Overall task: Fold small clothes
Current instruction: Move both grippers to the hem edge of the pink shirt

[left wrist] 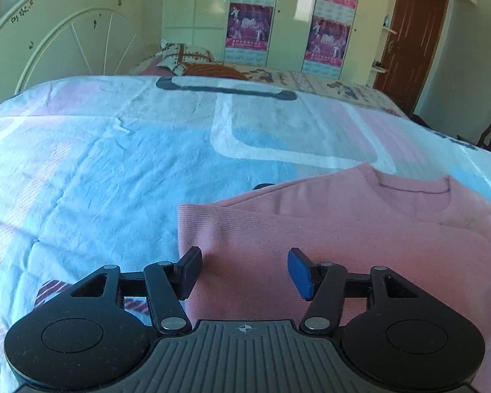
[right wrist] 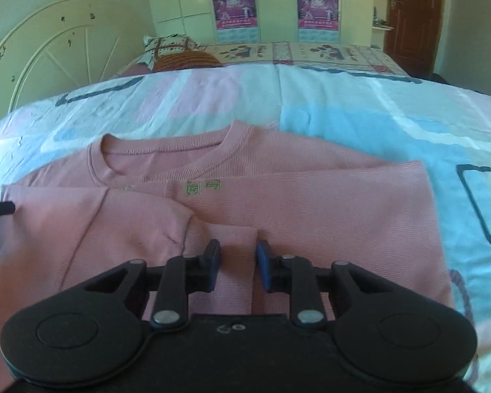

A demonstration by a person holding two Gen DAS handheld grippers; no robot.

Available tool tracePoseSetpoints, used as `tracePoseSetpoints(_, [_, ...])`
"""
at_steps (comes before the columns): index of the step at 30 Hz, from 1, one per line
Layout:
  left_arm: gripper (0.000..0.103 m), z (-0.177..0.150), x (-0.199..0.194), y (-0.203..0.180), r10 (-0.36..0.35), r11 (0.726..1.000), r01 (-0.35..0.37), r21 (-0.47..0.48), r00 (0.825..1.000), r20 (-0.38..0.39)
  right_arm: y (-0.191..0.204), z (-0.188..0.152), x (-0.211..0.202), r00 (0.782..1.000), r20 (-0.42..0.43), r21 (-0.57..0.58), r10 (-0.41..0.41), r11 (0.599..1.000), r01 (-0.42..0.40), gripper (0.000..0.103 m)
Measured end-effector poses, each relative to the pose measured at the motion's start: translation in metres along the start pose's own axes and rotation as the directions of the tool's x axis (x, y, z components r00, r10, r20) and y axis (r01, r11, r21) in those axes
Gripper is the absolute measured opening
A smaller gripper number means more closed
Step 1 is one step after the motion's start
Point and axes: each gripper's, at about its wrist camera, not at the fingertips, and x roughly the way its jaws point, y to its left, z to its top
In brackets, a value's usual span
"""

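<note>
Lying flat on the bed (right wrist: pixel 360 104), the pink top (right wrist: pixel 311 209) has both side panels folded inward, collar at the far end and hem at the near end. The left gripper (left wrist: pixel 245 270) hovers over its left edge, fingers apart and empty; the right gripper (right wrist: pixel 237 263) has narrower fingers with a gap, clamping nothing. For the next fold, pinch both near corners through all layers and carry them evenly toward the collar.

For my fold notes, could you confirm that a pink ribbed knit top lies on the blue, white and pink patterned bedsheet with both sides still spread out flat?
Not quite: the pink ribbed knit top does lie on the blue, white and pink patterned bedsheet, but both sides are already folded in over its middle, as the right wrist view shows.
</note>
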Motion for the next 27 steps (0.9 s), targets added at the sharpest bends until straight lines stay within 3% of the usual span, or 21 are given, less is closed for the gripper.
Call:
tracePoseSetpoints(3, [0.058, -0.029, -0.038, -0.017, -0.050, 0.999, 0.049, 0.021, 0.998, 0.044, 0.009, -0.017, -0.035, 0.998, 0.059, -0.022, 0.038, 0.999, -0.037, 0.030])
tracePoseSetpoints(6, [0.058, -0.061, -0.055, -0.028, -0.066, 0.998, 0.066, 0.020, 0.997, 0.026, 0.017, -0.037, -0.046, 0.998, 0.038, -0.048, 0.048, 0.998, -0.046, 0.029])
tracePoseSetpoints(7, [0.058, -0.071, -0.051, -0.031, -0.049, 0.998, 0.050, 0.034, 0.999, -0.008, 0.016, -0.043, -0.041, 1.000, 0.004, -0.047, 0.030, 0.998, -0.030, 0.028])
tracePoseSetpoints(9, [0.060, -0.083, -0.054, -0.042, -0.017, 0.992, 0.015, 0.125, 1.000, 0.022, 0.011, -0.050, -0.033, 1.000, -0.023, -0.041, -0.012, 0.999, 0.011, 0.030])
tracePoseSetpoints(11, [0.062, -0.078, -0.056, -0.046, -0.006, 0.988, 0.005, 0.152, 1.000, 0.006, 0.007, -0.045, -0.033, 0.999, -0.037, -0.005, 0.002, 1.000, -0.002, 0.030])
tracePoseSetpoints(17, [0.063, -0.077, -0.072, -0.045, 0.016, 0.993, -0.014, 0.117, 1.000, -0.016, 0.010, -0.046, -0.041, 0.999, -0.039, -0.011, -0.002, 1.000, 0.001, 0.032])
tracePoseSetpoints(27, [0.063, -0.155, -0.149, -0.052, 0.104, 0.991, -0.102, 0.088, 0.994, -0.028, -0.002, -0.083, -0.097, 0.999, -0.002, -0.058, 0.035, 0.998, -0.035, 0.033])
